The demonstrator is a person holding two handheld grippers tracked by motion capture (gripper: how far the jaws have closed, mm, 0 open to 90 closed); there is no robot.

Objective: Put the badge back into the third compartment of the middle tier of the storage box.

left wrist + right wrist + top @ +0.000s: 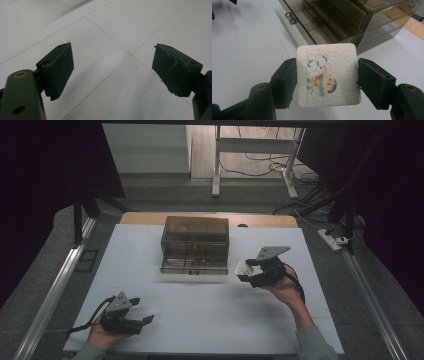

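My right gripper (327, 77) is shut on a white square tissue pack (327, 75) printed with a cartoon child. In the high view that right gripper (246, 270) holds the tissue pack (243, 268) just right of the smoky clear drawer box (195, 244), whose bottom drawer is pulled out. The drawer box (332, 20) rises behind the pack in the right gripper view, its metal handle (290, 18) at upper left. My left gripper (144, 320) rests near the table's front left, open, with only white table between its jaws (112, 70).
The white table top (210, 310) spreads between the two hands. A wooden strip (260, 220) edges its far side. Metal rails run along both sides, and a power strip (330, 239) with cables lies on the floor at right.
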